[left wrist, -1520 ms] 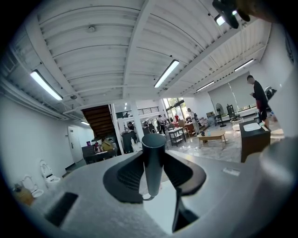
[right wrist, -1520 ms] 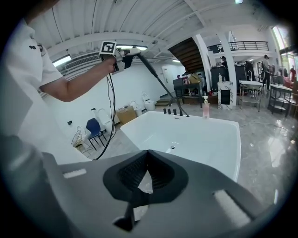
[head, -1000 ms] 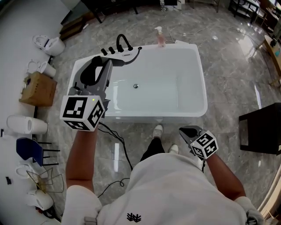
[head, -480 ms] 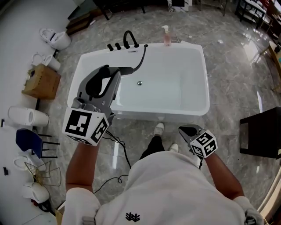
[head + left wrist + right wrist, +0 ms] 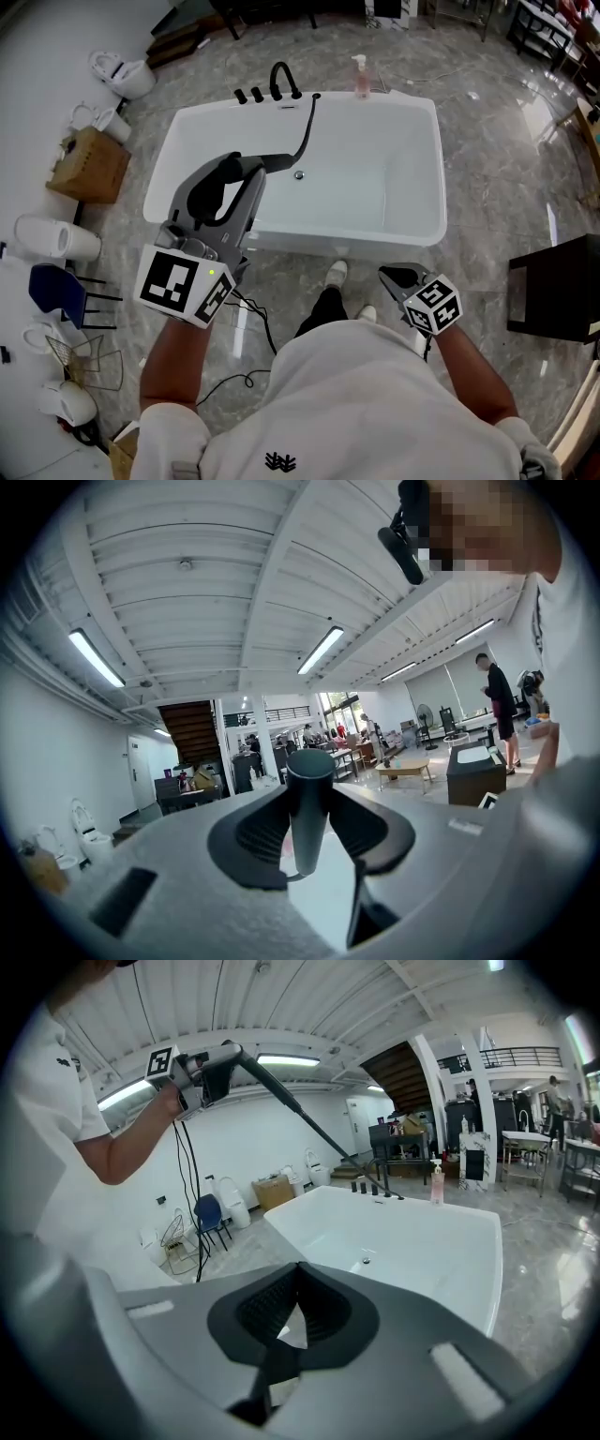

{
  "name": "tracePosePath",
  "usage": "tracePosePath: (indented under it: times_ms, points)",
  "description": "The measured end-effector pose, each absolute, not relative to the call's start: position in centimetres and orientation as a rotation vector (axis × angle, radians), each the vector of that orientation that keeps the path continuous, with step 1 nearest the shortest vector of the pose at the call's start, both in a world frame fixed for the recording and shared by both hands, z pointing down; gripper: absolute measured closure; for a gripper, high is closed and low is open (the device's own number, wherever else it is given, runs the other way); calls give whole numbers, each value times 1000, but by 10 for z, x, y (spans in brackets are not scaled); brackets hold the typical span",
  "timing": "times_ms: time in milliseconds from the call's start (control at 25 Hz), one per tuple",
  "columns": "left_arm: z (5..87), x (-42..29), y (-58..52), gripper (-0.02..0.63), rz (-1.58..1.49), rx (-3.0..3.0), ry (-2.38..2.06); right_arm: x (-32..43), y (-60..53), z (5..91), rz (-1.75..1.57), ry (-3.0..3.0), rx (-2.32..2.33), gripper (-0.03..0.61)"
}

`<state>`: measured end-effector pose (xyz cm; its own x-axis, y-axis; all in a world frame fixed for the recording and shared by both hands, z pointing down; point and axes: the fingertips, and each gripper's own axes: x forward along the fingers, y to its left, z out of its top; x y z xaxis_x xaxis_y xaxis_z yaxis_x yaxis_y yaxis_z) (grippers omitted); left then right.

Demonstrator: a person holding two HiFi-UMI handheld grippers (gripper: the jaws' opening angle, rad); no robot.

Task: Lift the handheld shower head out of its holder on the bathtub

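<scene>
Change since earlier frame: left gripper and shower head have drawn back from the faucet toward the person. The hose now spans more of the tub. The right gripper has kept its place.
Head view, left gripper: raised over the tub's left part. Its fingers are clamped on the dark shower head, which projects past the fingertips toward the tub's middle.
Head view, shower head: in the air, clear of the rim. The hose curves from its end to the far rim, just beside the faucet and the knobs.
Head view, right gripper: low, in front of the tub's near wall, above the floor, well apart from the shower head.
Head view, surroundings: bottle on the far rim, right of the faucet. Box and chair stand on the floor left of the tub.
Left gripper view, fingers: closed on the shower head's dark cylindrical handle, which stands between them with a pad against each side.
Right gripper view, fingers: closed together, tips meeting, nothing between them.
Right gripper view, scene: left gripper held high at upper left on a bare arm. Shower head and hose slope from it down to the tub's far rim by the faucet. The bottle stands on the rim just beside.
</scene>
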<state>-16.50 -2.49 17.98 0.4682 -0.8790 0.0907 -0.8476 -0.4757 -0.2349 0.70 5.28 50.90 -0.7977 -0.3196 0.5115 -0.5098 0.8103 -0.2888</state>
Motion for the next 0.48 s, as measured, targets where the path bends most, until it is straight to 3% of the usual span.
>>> tracePosePath:
  times_ms: [480]
  points:
    - [196, -169, -24, 476, -302, -2569, 1548, 13, 54, 511, 594, -2542, 639, 565]
